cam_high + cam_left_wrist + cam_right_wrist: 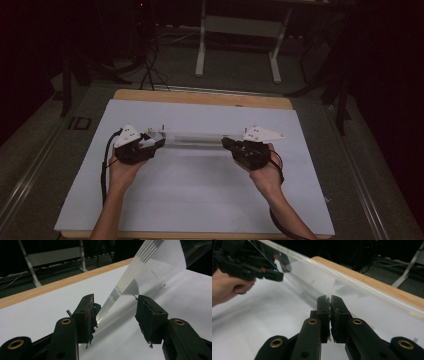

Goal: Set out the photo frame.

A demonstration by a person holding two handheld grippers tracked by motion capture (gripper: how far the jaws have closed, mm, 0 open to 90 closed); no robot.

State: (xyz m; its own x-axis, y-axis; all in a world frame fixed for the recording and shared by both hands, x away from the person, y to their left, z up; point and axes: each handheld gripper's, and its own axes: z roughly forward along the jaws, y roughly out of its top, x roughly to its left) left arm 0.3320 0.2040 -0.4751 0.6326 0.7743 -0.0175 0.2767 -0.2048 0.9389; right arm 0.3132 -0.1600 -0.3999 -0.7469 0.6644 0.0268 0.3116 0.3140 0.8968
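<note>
A clear plastic sheet (194,136) hangs above the white table cover (200,195), stretched between both grippers. My left gripper (156,140) holds its jaws wide apart. In the left gripper view the sheet (155,262) narrows into a folded strip that runs down to the left pad (88,315), while the other pad (147,315) stands free of it. My right gripper (228,144) is shut on the other end. In the right gripper view its jaws (330,307) pinch the sheet (312,282), which stretches away toward the left gripper (249,263) and the hand holding it.
The white cover lies over a wooden table whose far edge (200,97) shows as a tan strip. Beyond it a white desk frame (240,30) stands on a dark floor with cables (150,70). Everything around is dim.
</note>
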